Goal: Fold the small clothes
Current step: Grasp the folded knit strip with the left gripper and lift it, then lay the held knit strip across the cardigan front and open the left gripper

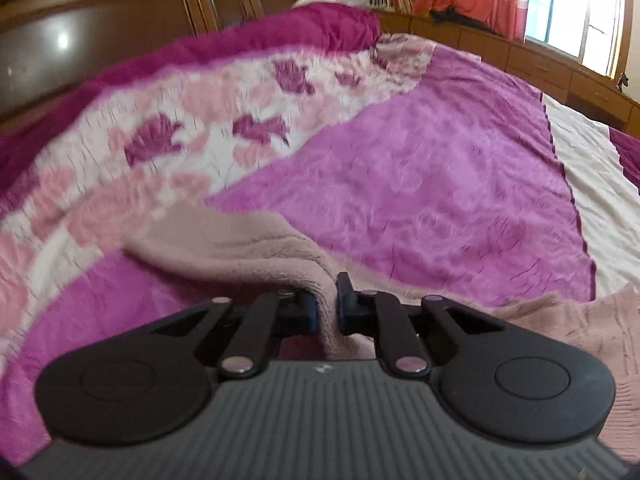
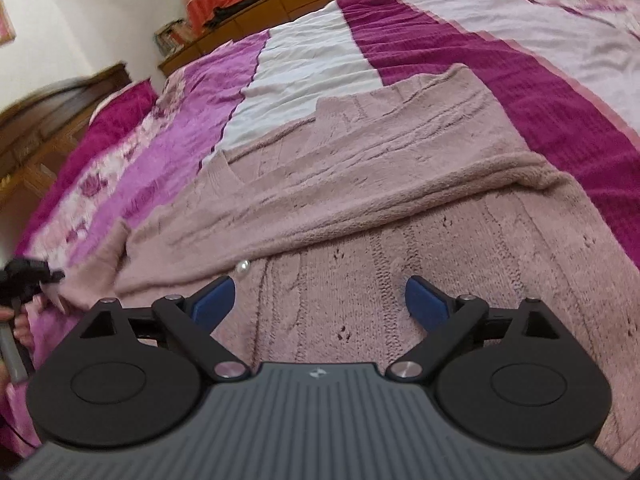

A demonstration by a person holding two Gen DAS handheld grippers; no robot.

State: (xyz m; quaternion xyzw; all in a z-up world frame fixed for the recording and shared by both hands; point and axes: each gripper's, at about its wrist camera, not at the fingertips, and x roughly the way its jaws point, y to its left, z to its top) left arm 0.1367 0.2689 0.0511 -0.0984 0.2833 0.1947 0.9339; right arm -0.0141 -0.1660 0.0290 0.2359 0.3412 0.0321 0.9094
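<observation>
A dusty-pink knitted cardigan [image 2: 400, 208] lies spread on the bed, one side folded over the body, with a pearl button [image 2: 243, 268] at the fold's edge. My right gripper [image 2: 320, 300] is open and empty, hovering just above the knitted body. My left gripper [image 1: 328, 308] is shut on a pink sleeve [image 1: 256, 248] of the cardigan, which drapes forward from the jaws over the bedspread. In the right wrist view the left gripper [image 2: 52, 276] shows at the far left, at the sleeve's end.
The bed is covered by a magenta, pink and white floral bedspread [image 1: 440, 168]. A dark wooden headboard [image 1: 100, 40] stands at the left. A low wooden cabinet [image 1: 540, 64] with books runs under the curtained window [image 1: 580, 8].
</observation>
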